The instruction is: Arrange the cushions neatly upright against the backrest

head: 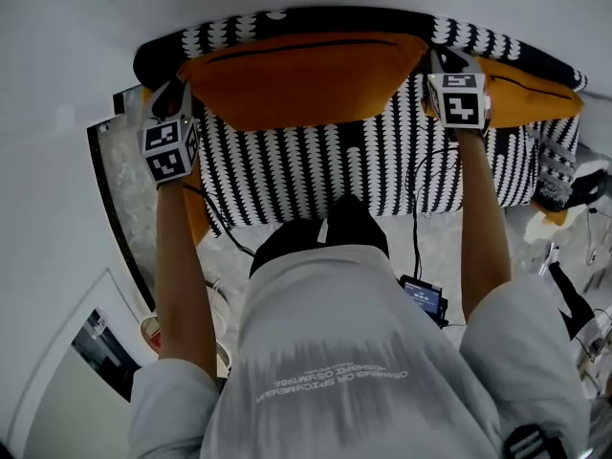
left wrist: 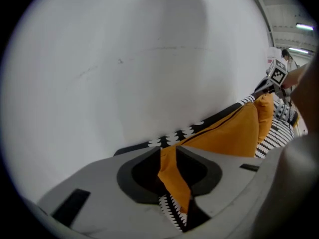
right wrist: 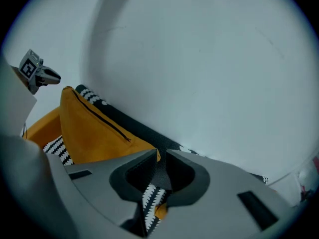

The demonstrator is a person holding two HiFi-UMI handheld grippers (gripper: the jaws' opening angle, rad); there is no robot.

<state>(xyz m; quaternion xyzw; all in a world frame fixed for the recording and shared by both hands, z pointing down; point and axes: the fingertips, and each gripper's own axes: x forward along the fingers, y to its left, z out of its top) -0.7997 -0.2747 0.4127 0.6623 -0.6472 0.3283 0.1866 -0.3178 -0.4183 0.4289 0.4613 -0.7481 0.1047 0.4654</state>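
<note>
A long orange cushion (head: 306, 79) with a dark zip hangs across the black-and-white patterned sofa (head: 316, 175), just in front of its backrest (head: 287, 22). My left gripper (head: 180, 84) is shut on its left corner. In the left gripper view that orange corner (left wrist: 172, 176) runs between the jaws of the left gripper (left wrist: 167, 151). My right gripper (head: 443, 62) is shut on the right corner. The right gripper view shows the right gripper (right wrist: 160, 156) pinching the cushion (right wrist: 94, 133) at its tip. A second orange cushion (head: 531, 94) leans at the sofa's right end.
A white wall rises right behind the backrest. On the floor by the sofa lie a small device with a lit screen (head: 422, 295), cables and, at the right, assorted objects (head: 574, 185). An orange piece (head: 196, 213) sticks out at the sofa's left side.
</note>
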